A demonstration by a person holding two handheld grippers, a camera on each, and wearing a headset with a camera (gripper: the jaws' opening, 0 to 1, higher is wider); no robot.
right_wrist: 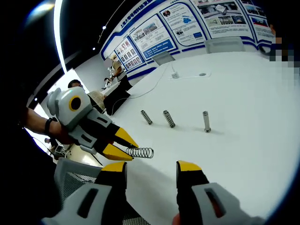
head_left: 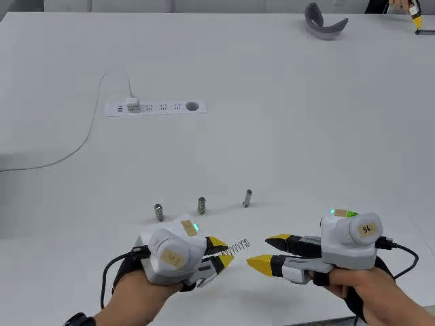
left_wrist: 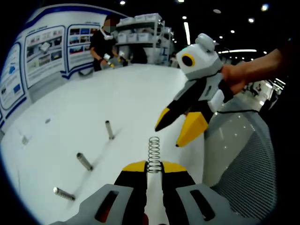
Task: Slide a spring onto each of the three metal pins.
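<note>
Spring [head_left: 238, 245] in left gripper [head_left: 228, 249]; pins [head_left: 202, 205], power strip [head_left: 155, 107] beyond

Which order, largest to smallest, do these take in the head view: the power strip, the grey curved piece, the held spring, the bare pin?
1. power strip
2. grey curved piece, though it lies farthest away
3. held spring and bare pin: look about alike, not ranked

White workbench [head_left: 306, 136], blue-trimmed poster wall [right_wrist: 187, 21], ceiling strip lights [left_wrist: 187, 33], perhaps shelving [left_wrist: 146, 29] behind.
</note>
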